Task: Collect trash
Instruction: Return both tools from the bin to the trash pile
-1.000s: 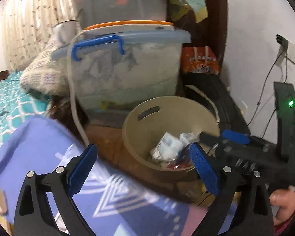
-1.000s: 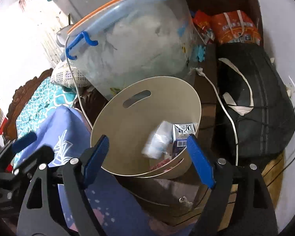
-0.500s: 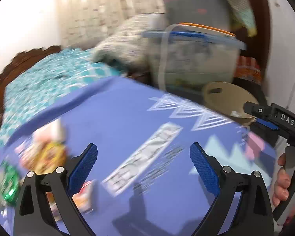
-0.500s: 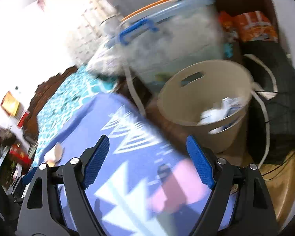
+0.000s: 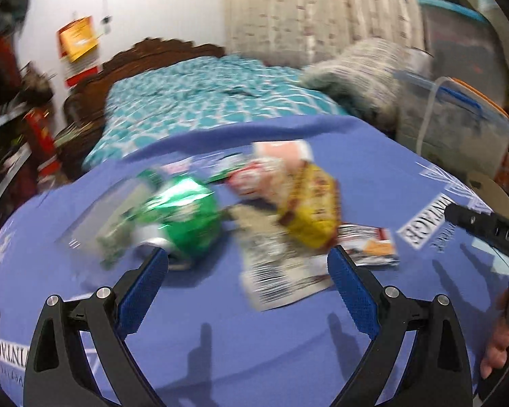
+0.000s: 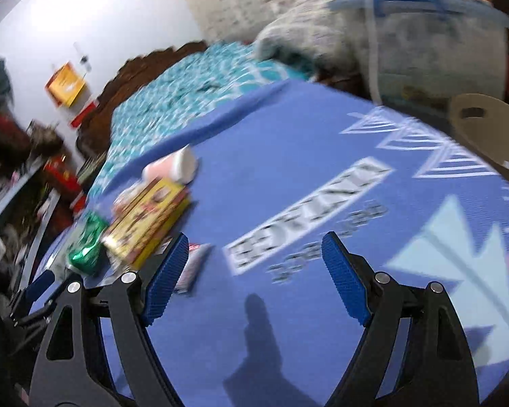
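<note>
Trash lies in a pile on a blue printed cloth: a crumpled green foil wrapper, a yellow packet, a white printed wrapper, a pink cup and a small red-and-white wrapper. My left gripper is open and empty just short of the pile. My right gripper is open and empty over the cloth, with the yellow packet and green wrapper to its left. The beige trash bin stands at the right edge of the cloth.
A bed with a teal patterned cover lies behind the cloth. A clear storage tub with a blue lid and a grey pillow stand at the right. Cluttered shelves are at the left.
Both grippers swung left, away from the bin, and now face the trash pile on the blue cloth. Both stay open and empty.
</note>
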The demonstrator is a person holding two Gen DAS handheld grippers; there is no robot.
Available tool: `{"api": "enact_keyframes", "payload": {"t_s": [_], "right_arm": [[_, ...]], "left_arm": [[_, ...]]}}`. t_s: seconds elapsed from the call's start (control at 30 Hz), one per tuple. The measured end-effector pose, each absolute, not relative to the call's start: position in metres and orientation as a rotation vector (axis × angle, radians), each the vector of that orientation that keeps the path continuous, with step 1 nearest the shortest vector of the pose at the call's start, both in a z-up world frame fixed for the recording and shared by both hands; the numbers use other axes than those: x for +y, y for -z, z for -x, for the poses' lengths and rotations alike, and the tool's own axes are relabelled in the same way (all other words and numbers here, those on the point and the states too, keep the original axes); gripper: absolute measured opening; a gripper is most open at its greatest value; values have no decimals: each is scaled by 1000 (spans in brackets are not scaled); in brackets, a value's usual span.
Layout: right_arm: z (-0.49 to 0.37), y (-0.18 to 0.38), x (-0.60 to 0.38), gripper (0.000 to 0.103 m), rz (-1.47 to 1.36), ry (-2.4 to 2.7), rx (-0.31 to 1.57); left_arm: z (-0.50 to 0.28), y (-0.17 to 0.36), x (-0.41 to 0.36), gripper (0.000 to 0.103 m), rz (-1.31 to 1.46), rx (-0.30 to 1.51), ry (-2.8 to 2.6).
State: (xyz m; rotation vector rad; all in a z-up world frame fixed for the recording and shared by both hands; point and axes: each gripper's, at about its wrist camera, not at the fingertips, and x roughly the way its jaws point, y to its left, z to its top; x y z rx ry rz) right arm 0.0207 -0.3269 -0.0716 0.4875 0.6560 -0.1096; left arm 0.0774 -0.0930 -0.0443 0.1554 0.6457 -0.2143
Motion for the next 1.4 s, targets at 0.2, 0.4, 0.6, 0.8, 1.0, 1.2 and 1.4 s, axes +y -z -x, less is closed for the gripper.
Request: {"api": "enact_keyframes", "payload": {"t_s": [0.2, 0.4, 0.6, 0.8, 1.0, 1.2, 1.4], "right_arm": [[-41, 66, -277, 81, -414, 31, 660], [-48, 72, -264, 79, -363, 27, 673], [-41, 74, -276, 79, -407, 35, 662], [-40, 74, -275, 79, -413, 25, 656], [-41, 74, -274, 79, -413, 12, 657], [-41, 75, -272, 79, -413, 7, 658], [-41, 74, -272, 79, -415, 6, 657]], "left_arm": [[-79, 44, -46, 91, -109, 639, 117], [-79, 45, -11, 91, -35, 640, 82], [-77, 45, -7, 90, -5, 638, 92], [-76, 43, -9, 90, -7, 615, 80], [-75, 42, -12, 90, -12, 602, 69], [-76, 42, -15, 90, -22, 599, 66], [-76, 42, -15, 90, -22, 598, 66]]}}
